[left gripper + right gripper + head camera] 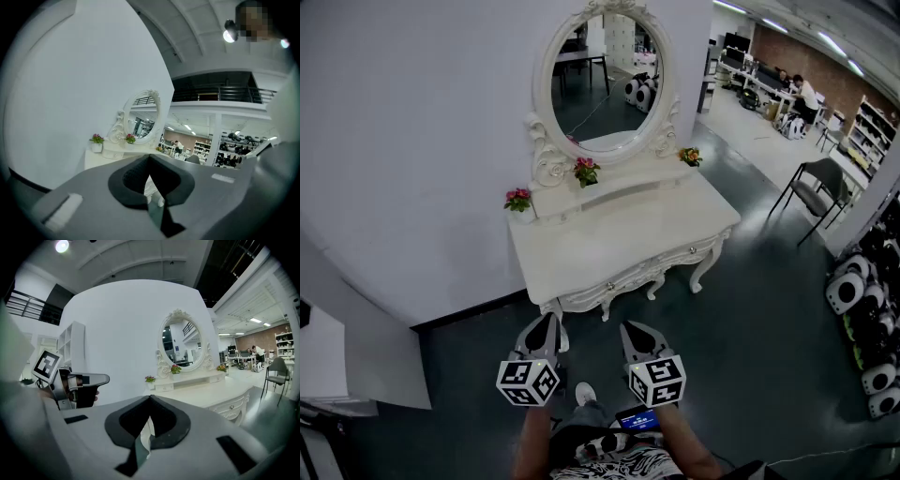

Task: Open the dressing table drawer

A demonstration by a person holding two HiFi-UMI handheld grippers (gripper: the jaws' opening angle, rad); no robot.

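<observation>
The white dressing table (609, 239) stands against the wall under an oval mirror (605, 80). Its drawer front (633, 278) with small knobs looks closed. Both grippers hover over the floor just short of the table's front. My left gripper (551, 321) is shut with nothing in it, and so is my right gripper (630, 328). In the left gripper view the shut jaws of the left gripper (149, 157) point toward the table (101, 157). In the right gripper view the right gripper (150, 397) points at the table's left end, with a drawer knob (231, 407) off to the right.
Three small flower pots (586, 172) sit on the table's raised shelf. A grey chair (816, 187) stands at the right, black-and-white objects (862, 319) line the right edge. A white panel (356, 366) leans at the left. People sit at desks (797, 94) far back.
</observation>
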